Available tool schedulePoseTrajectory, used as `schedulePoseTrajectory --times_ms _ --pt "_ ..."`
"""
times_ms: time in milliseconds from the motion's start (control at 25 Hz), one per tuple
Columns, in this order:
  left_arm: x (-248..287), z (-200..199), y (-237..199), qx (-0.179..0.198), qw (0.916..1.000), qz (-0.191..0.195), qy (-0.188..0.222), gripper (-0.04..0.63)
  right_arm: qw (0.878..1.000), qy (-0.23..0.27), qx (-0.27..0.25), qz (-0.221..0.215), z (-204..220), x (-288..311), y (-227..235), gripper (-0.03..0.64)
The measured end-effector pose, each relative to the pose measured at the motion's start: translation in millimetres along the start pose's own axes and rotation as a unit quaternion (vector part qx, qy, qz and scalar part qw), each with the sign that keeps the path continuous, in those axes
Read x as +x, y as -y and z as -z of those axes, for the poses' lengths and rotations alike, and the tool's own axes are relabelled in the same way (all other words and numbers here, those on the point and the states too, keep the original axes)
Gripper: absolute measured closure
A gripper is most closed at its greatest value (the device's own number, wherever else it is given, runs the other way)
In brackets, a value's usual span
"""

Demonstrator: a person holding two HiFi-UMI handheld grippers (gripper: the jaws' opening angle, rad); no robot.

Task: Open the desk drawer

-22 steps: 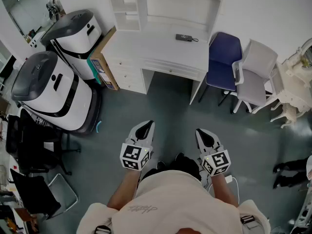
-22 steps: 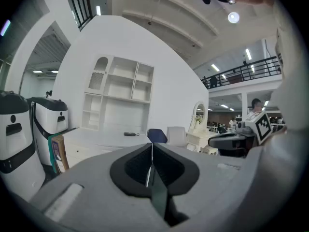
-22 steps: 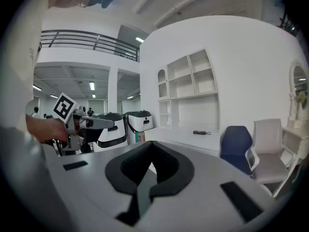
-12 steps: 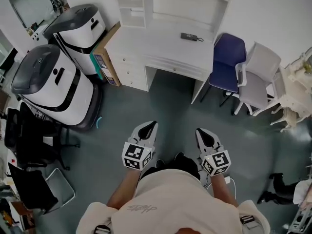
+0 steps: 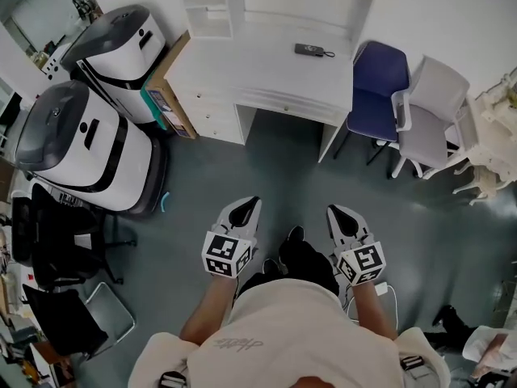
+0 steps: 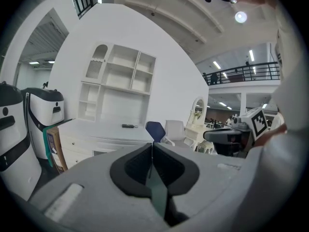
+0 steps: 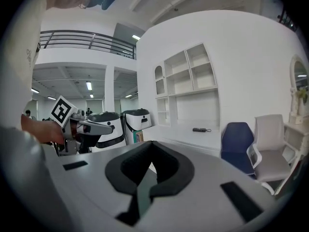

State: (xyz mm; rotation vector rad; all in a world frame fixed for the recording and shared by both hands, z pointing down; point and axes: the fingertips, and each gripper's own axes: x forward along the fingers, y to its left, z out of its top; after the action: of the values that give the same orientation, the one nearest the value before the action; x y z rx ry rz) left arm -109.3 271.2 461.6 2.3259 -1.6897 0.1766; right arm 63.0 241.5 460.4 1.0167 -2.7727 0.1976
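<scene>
A white desk (image 5: 266,71) with shelves above stands at the far side of the grey floor. Its shallow drawer (image 5: 284,106) under the top is closed, and a column of closed side drawers (image 5: 212,121) sits at its left. A small dark device (image 5: 308,50) lies on the top. My left gripper (image 5: 249,203) and right gripper (image 5: 335,211) are held side by side in front of the person's body, well short of the desk. Both point toward it, shut and holding nothing. The left gripper (image 6: 152,144) view shows the desk (image 6: 104,129) ahead; the right gripper (image 7: 151,143) view shows it too.
Two large white-and-black machines (image 5: 77,148) (image 5: 121,51) stand at the left, with a cardboard box (image 5: 166,95) against the desk's side. A blue chair (image 5: 376,87) and a grey chair (image 5: 428,107) stand right of the desk. Black chairs (image 5: 56,241) line the left edge.
The view has shifted a little and the desk sits slightly higher in the picture. The person's dark shoe has stepped forward between the grippers. Both grippers stay shut, side by side.
</scene>
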Motion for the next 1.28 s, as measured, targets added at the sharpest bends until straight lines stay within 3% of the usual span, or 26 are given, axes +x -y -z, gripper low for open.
schedulePoseTrajectory --times_ms 240,400,800,1280 --pt "44.3 -24.0 -12.5 0.014 0.9998 -0.002 -0.015 0.578 1.0 -0.019 0.005 -0.009 6.8 33.9 33.1 0.615" --pt "74.4 -46.1 -25.7 0.048 0.9985 -0.009 -0.024 0.578 1.0 0.001 -0.006 -0.023 -14.3 71.2 60.5 0.615" --pt "139.0 -82.5 -49.1 0.068 0.9969 -0.031 -0.022 0.578 0.998 0.021 -0.01 -0.06 -34.8 136.0 120.3 0.615" --pt "188.1 -69.2 -85.6 0.036 0.9981 -0.031 -0.039 0.578 0.997 -0.009 0.001 -0.076 -19.2 188.1 144.9 0.615"
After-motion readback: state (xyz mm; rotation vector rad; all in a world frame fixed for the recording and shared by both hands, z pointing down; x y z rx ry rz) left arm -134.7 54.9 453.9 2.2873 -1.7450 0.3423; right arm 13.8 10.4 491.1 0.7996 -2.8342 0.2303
